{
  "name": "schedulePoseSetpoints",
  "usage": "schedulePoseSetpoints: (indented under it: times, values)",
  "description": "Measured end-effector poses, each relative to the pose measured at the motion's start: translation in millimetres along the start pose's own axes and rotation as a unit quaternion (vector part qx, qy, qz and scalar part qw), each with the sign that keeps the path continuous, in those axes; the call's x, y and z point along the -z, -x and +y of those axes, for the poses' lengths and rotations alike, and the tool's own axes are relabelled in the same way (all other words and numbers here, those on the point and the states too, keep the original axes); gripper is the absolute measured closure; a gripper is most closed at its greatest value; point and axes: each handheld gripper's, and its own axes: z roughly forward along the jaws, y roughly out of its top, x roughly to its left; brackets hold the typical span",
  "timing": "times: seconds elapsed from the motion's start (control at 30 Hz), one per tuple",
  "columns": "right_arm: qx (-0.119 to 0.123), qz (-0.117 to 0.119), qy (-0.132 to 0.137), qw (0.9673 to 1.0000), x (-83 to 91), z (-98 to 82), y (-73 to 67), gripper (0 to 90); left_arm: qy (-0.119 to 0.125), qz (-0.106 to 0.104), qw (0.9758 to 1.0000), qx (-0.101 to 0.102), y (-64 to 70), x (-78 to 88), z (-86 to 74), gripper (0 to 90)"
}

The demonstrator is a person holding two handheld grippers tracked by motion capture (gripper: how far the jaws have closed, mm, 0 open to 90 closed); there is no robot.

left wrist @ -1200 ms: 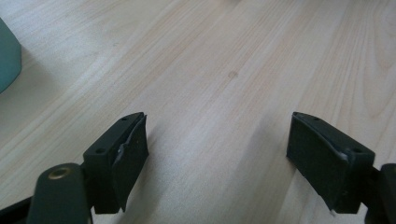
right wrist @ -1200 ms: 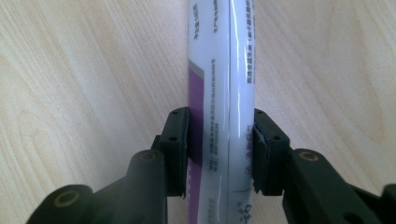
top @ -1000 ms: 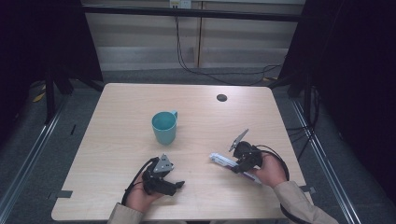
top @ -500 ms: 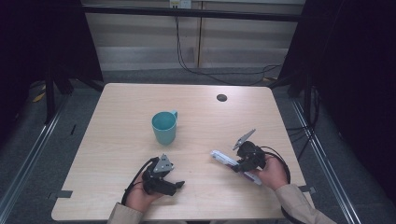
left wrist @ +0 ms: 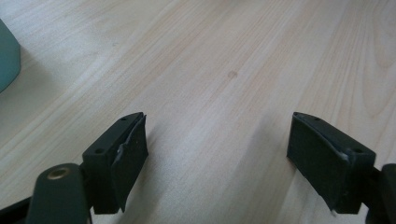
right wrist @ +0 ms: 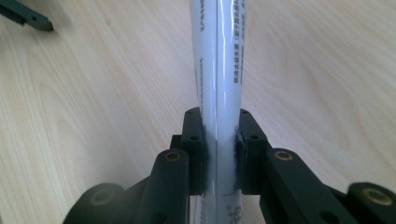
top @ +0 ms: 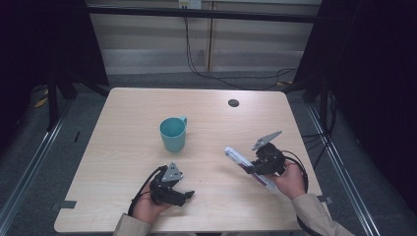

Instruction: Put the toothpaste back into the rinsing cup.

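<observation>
In the high view, the right gripper (top: 252,166) is closed on a long white tube (top: 243,162) with a purple lower end; the tube runs through the jaws slantwise, its white part reaching up and to the left of the gripper, its purple part passing below toward the person's right hand (top: 289,180). The left gripper (top: 183,195) rests low on the wooden table (top: 128,118) with its jaws parted and nothing between them; a teal mug (top: 173,133) stands beyond it, well apart. In the left gripper view, the two black jaws stand wide apart over bare wood, and the mug's edge (left wrist: 7,60) shows far to their left. In the right gripper view, the jaws pinch the tube (right wrist: 218,70) from both sides; it runs straight ahead from them, glossy white, with small grey print along it too fine to read.
</observation>
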Motion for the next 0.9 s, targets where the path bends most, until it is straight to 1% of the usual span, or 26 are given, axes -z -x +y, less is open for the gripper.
schedulePoseSetpoints:
  times: [0.07, 0.1, 0.13, 0.17, 0.2, 0.27, 0.3, 0.37, 0.4, 0.47, 0.63, 0.7, 0.73, 0.83, 0.87, 0.9]
  values:
    - [0.000, -0.002, 0.020, 0.9998, 3.3, 0.8, -0.4, 77.1, 0.000, 0.000, 1.0000, 0.001, 0.0, 0.0, 0.0, 19.6]
    - [0.000, -0.002, 0.020, 0.9998, 3.3, 0.8, -0.4, 77.1, 0.000, 0.000, 1.0000, 0.001, 0.0, 0.0, 0.0, 19.7]
    - [0.000, -0.004, 0.030, 0.9996, 4.2, 1.6, -1.3, 77.1, 0.001, 0.000, 1.0000, 0.000, 0.3, -0.2, 0.0, 19.7]
    - [0.000, -0.004, 0.032, 0.9995, 4.5, 2.0, -1.1, 77.1, 0.001, 0.000, 1.0000, 0.000, 0.3, -0.2, 0.0, 19.7]
    - [-0.004, -0.001, 0.038, 0.9993, 4.9, 2.4, -1.9, 77.1, 0.000, 0.000, 1.0000, 0.001, 0.3, -0.1, 0.0, 19.7]
    - [-0.005, -0.001, 0.042, 0.9991, 5.3, 2.5, -2.1, 77.1, 0.000, 0.000, 1.0000, 0.000, 0.3, -0.1, 0.0, 19.7]
    - [-0.009, 0.000, 0.051, 0.9986, 6.2, 2.9, -2.3, 77.1, -0.001, 0.001, 1.0000, -0.002, 0.2, 0.0, 0.0, 19.6]
    - [-0.011, 0.002, 0.055, 0.9984, 6.4, 3.0, -2.3, 77.1, -0.001, 0.001, 1.0000, -0.002, 0.2, -0.1, 0.0, 19.7]
    - [-0.015, 0.007, 0.068, 0.9976, 6.7, 2.8, -3.0, 77.1, -0.001, 0.001, 1.0000, -0.002, 0.1, 0.0, 0.0, 19.8]
    - [-0.017, 0.008, 0.071, 0.9973, 6.9, 2.8, -3.2, 77.1, 0.001, 0.001, 1.0000, 0.001, 0.4, -0.1, 0.0, 20.0]
    - [-0.017, 0.010, 0.097, 0.9951, 7.5, 4.3, -5.7, 77.1, 0.001, 0.002, 1.0000, 0.001, 0.2, 0.2, -0.1, 20.8]
    - [-0.019, 0.013, 0.101, 0.9946, 7.8, 4.7, -5.8, 77.1, 0.001, 0.003, 1.0000, 0.002, 0.0, 0.5, -0.2, 21.5]
    - [-0.018, 0.012, 0.109, 0.9938, 8.1, 5.4, -6.7, 77.0, 0.002, 0.002, 1.0000, 0.003, -0.5, 0.7, -0.3, 21.5]
    - [-0.020, 0.013, 0.114, 0.9932, 8.0, 5.8, -7.9, 77.1, 0.000, 0.002, 1.0000, 0.002, -1.2, 1.2, -0.3, 21.6]
    - [-0.022, 0.017, 0.127, 0.9915, 7.7, 6.1, -7.9, 77.1, 0.000, 0.000, 1.0000, 0.005, -1.9, 1.6, -0.2, 21.8]
    - [-0.022, 0.017, 0.127, 0.9915, 7.7, 6.1, -7.9, 77.1, 0.000, 0.000, 1.0000, 0.005, -1.9, 1.6, -0.2, 22.0]
